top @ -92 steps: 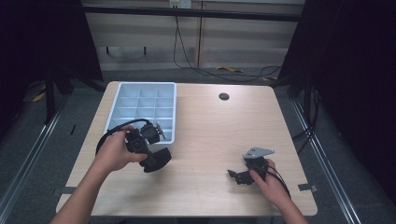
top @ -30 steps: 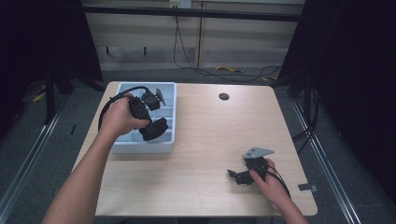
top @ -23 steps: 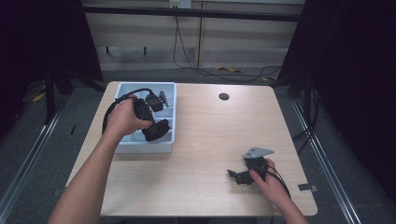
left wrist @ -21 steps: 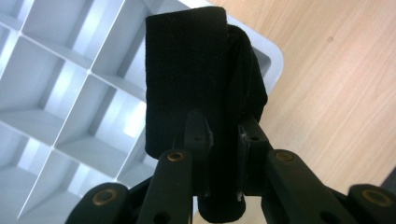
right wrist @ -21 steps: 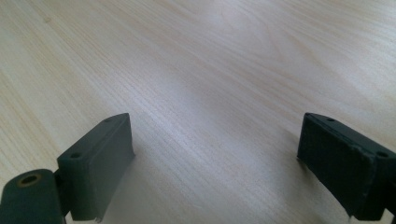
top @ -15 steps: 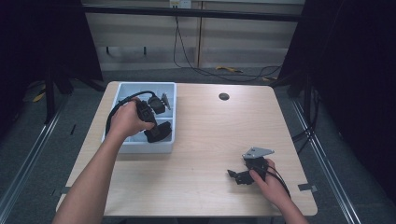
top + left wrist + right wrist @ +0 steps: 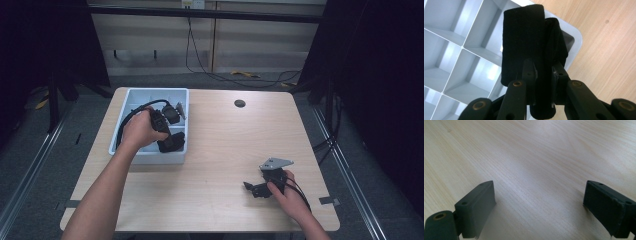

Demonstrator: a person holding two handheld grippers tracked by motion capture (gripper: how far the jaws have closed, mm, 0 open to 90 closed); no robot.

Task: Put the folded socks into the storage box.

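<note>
Over the pale blue plastic compartment tray (image 7: 131, 155) at the wooden table's (image 7: 225, 145) left, the left gripper (image 7: 542, 72) clamps a folded black fabric strap (image 7: 524, 37), held above the tray's near-right corner cell. Right gripper (image 7: 539, 205) rests near the table's front-right, jaws spread apart, holding nothing.

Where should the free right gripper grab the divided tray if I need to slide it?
Judging by its pose, the tray's near right wall: a thin upright edge facing the open right gripper, clear of the left gripper holding the black folded thing above the compartments.
</note>
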